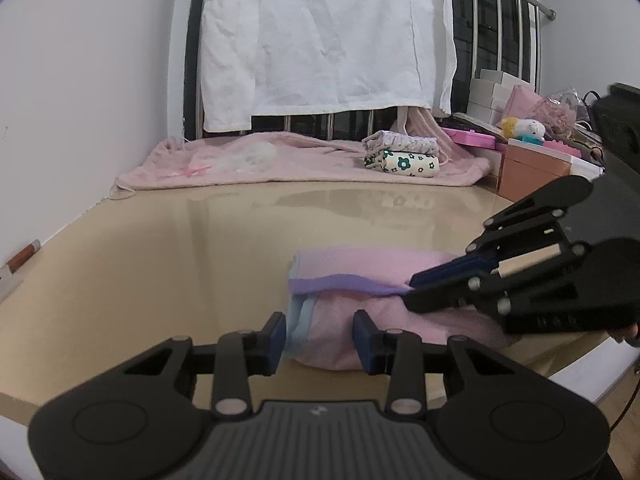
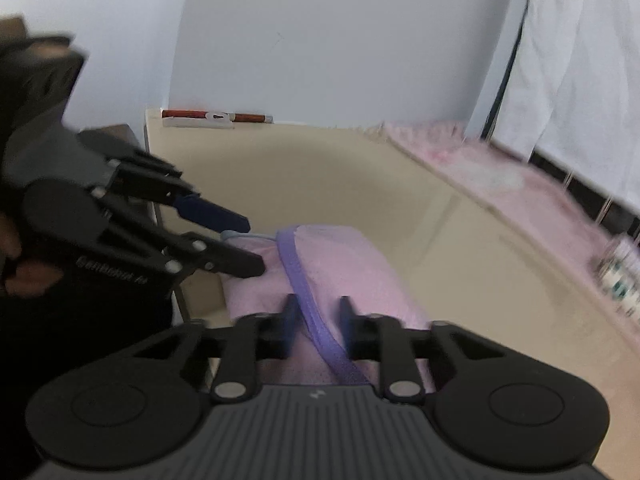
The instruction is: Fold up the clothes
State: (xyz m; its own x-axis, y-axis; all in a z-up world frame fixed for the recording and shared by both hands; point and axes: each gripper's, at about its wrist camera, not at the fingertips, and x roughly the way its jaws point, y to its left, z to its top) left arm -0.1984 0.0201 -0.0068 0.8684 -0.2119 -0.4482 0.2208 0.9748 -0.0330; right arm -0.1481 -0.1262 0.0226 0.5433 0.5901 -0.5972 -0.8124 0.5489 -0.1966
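Jaws of the right gripper (image 1: 412,290) are pinched on the purple trim (image 1: 344,285) of the pink garment (image 1: 360,268), probably to carry that edge across for a fold. Left gripper (image 1: 320,334) jaws stand partly spread around the garment's near corner with its pale blue band (image 1: 298,320); whether the pads press the cloth, cannot tell. Garment lies bunched on the beige surface (image 1: 160,260), directly ahead of both grippers. Folded clothes (image 1: 402,154) sit well apart on a pink blanket (image 1: 280,160).
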